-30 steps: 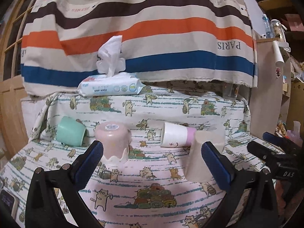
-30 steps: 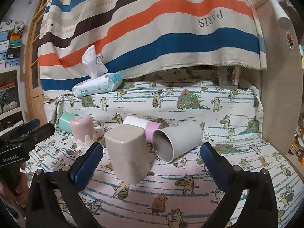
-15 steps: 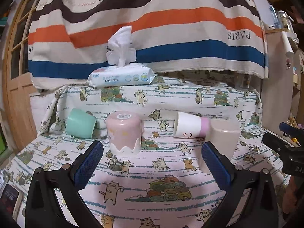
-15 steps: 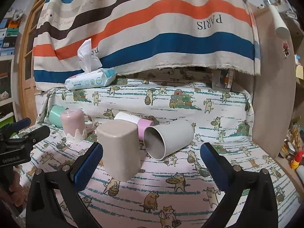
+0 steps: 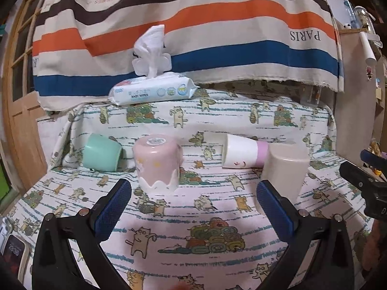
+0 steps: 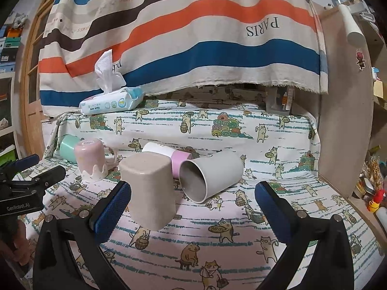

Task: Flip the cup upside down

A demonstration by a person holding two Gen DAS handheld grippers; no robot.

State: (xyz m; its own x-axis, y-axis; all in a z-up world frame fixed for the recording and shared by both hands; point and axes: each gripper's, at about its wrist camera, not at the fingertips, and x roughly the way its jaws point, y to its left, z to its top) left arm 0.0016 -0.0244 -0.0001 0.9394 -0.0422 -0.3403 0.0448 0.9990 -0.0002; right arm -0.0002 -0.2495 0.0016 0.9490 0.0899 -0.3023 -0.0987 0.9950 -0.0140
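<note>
Several cups sit on the cat-print cloth. A beige square cup [image 6: 148, 191] [image 5: 284, 171] stands upside down. A pink cup [image 5: 157, 162] [image 6: 90, 159] also stands upside down. A grey cup [image 6: 210, 174] lies on its side, mouth toward me. A white-and-lilac cup [image 5: 244, 154] [image 6: 169, 155] and a mint cup [image 5: 101, 153] [image 6: 67, 147] lie on their sides. My left gripper [image 5: 193, 205] is open and empty, short of the pink cup. My right gripper [image 6: 193, 207] is open and empty, in front of the beige and grey cups.
A pack of baby wipes [image 5: 152, 90] [image 6: 111, 101] rests on the raised ledge under a striped hanging cloth [image 5: 193, 29]. A wooden panel [image 6: 346, 120] bounds the right side. A phone [image 5: 12, 253] lies at the near left corner.
Both grippers have drawn back and risen a little from the cups, still open. The cups have not moved.
</note>
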